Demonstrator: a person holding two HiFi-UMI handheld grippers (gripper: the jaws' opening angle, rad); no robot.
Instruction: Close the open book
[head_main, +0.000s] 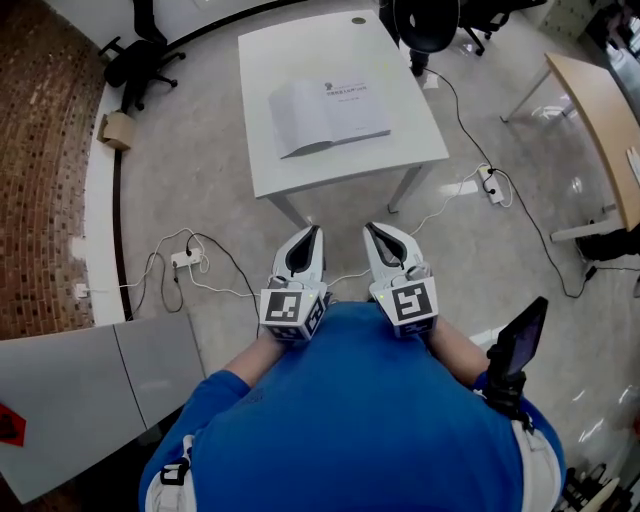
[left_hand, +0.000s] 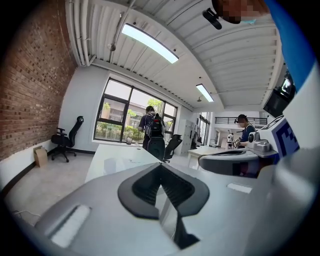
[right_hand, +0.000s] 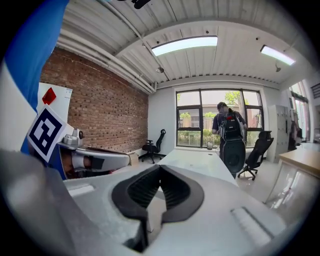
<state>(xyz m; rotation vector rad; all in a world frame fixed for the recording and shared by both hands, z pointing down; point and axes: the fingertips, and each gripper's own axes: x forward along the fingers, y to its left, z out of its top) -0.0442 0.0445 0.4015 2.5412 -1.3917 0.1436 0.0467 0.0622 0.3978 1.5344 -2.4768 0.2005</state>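
Note:
In the head view an open book (head_main: 328, 113) with white pages lies on the white table (head_main: 300, 50), well ahead of both grippers. My left gripper (head_main: 312, 232) and right gripper (head_main: 372, 230) are held side by side close to the person's chest, over the floor short of the table's near edge. Both are shut with nothing between the jaws. In the left gripper view the shut left gripper (left_hand: 161, 165) points along the table (left_hand: 112, 160). The right gripper view shows the shut right gripper (right_hand: 160, 167) aimed at the same table (right_hand: 200, 160). I cannot make out the book in either gripper view.
Power strips (head_main: 185, 258) and cables (head_main: 520, 210) trail over the floor around the table. Office chairs (head_main: 140, 55) stand beyond it, and a wooden desk (head_main: 600, 110) stands at the right. A grey panel (head_main: 90, 370) lies lower left. A person with a backpack (right_hand: 227, 132) stands at the table's far end.

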